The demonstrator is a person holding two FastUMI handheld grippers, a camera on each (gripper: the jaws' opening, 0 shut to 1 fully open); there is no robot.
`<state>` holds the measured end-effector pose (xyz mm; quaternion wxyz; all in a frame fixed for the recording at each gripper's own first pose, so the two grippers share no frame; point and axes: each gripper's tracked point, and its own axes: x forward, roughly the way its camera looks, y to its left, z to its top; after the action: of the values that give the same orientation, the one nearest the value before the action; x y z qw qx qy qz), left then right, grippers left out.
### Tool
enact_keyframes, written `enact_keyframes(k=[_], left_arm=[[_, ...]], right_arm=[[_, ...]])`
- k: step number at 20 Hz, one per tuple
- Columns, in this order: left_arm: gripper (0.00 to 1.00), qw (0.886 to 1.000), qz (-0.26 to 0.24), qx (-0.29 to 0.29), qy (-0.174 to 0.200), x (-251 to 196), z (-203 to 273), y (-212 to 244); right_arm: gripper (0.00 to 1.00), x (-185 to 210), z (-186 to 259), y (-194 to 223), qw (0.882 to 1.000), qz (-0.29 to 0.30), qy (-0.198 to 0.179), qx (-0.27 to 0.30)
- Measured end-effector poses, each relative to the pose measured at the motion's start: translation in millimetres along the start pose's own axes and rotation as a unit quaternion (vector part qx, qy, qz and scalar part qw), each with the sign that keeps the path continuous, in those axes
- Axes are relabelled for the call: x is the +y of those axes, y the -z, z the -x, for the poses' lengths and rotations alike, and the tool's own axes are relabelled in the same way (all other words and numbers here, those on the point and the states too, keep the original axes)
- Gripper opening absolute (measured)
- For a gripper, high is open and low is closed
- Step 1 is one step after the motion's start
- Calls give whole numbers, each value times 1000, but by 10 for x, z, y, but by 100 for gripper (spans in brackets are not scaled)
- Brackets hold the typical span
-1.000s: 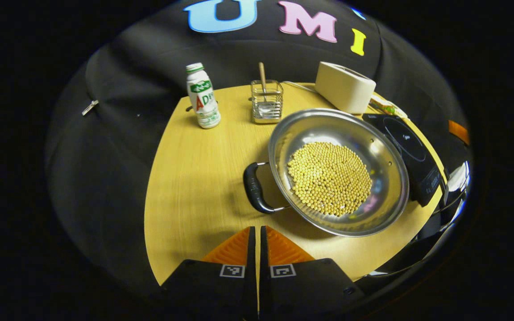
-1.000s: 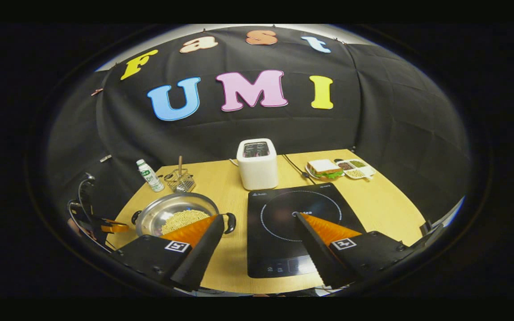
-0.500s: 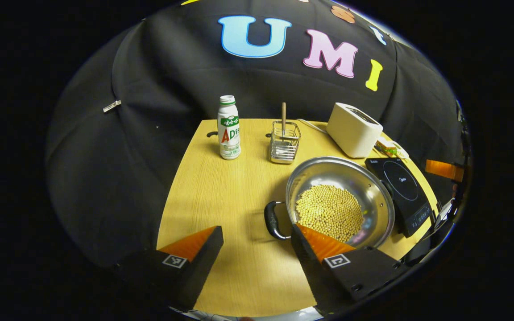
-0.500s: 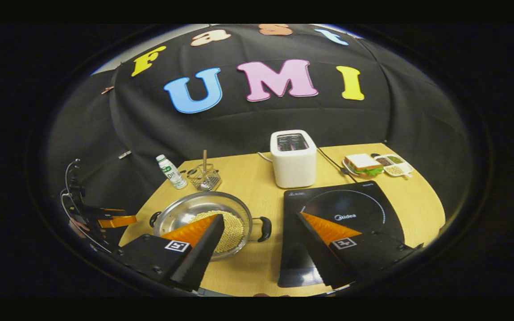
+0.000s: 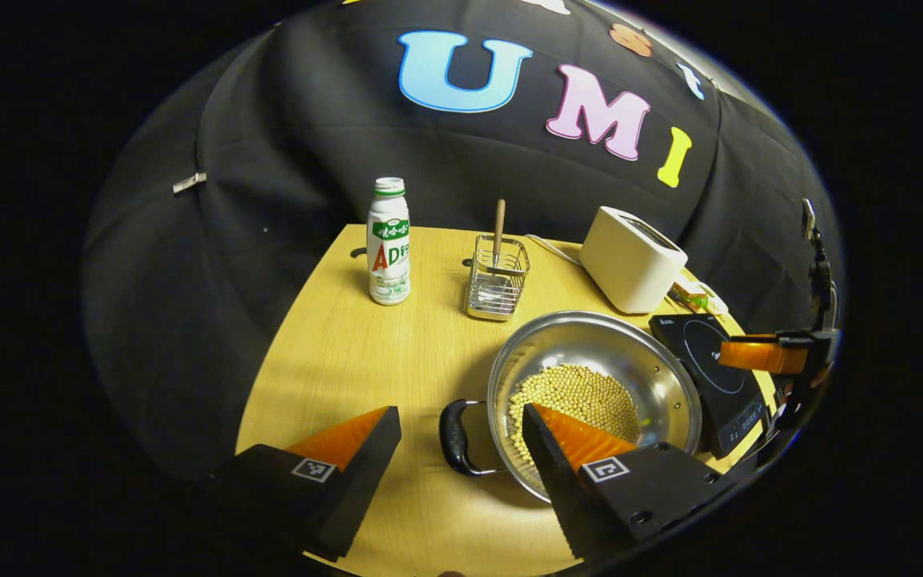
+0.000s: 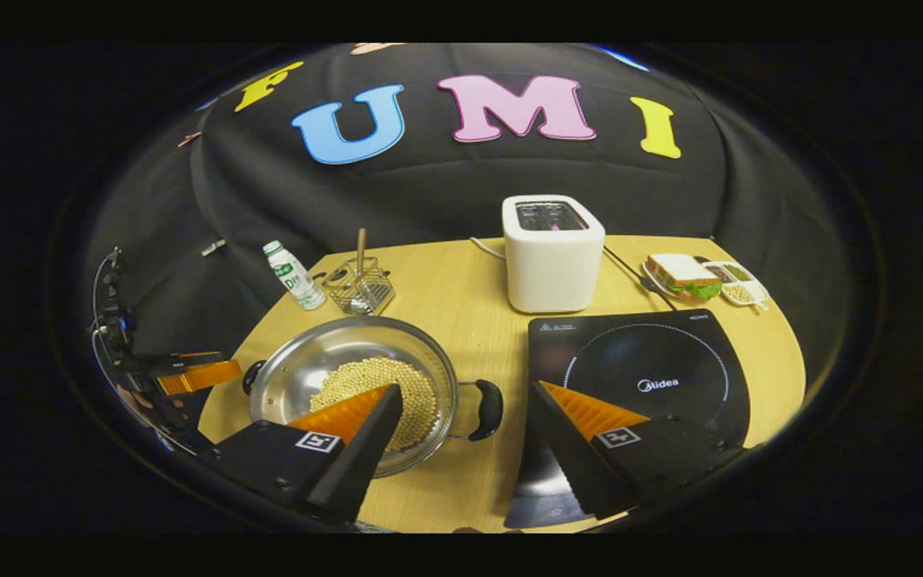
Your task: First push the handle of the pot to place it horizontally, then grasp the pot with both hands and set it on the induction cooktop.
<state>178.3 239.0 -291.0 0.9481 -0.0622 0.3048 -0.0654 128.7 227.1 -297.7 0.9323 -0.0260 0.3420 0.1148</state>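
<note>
Both grippers are released, with the fingers spread wide and nothing between them. I see my left gripper [image 5: 461, 437] above the near part of the wooden table [image 5: 349, 361]; the black left handle [image 5: 455, 437] of the pot lies in the gap between its fingers, not touched. My right gripper [image 6: 465, 401] hangs in the same way, with the right handle [image 6: 488, 409] of the pot in its gap, also free.

One steel pot [image 6: 353, 377] with a heap of yellow beans [image 6: 373, 389] inside stands on the table, just left of the black induction cooktop [image 6: 638, 361] and not on it. Its two handles point left and right, so the pot lies across the table.

Behind the pot, I see a wire basket [image 5: 497, 280] with a wooden stick standing in it, and a white drink bottle [image 5: 388, 240] upright to its left. At the far edge stands a white toaster [image 6: 553, 252], and to the right of it is a sandwich [image 6: 679, 275] on a plate, next to a small tray with divided snacks [image 6: 738, 282].
</note>
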Motion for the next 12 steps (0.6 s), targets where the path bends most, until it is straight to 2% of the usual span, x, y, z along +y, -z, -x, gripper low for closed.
enact_keyframes(k=[2,7,12], left_arm=[[96,1000,20,1,11,-32,-89,35],[96,999,45,3,11,54,-318,89],[96,997,70,20,23,22,-547,231]], right_arm=[[99,2,-143,85,1000,7,-2,15],[100,15,-445,255,999,17,-16,43],[99,21,-601,450,998,16,-22,60]])
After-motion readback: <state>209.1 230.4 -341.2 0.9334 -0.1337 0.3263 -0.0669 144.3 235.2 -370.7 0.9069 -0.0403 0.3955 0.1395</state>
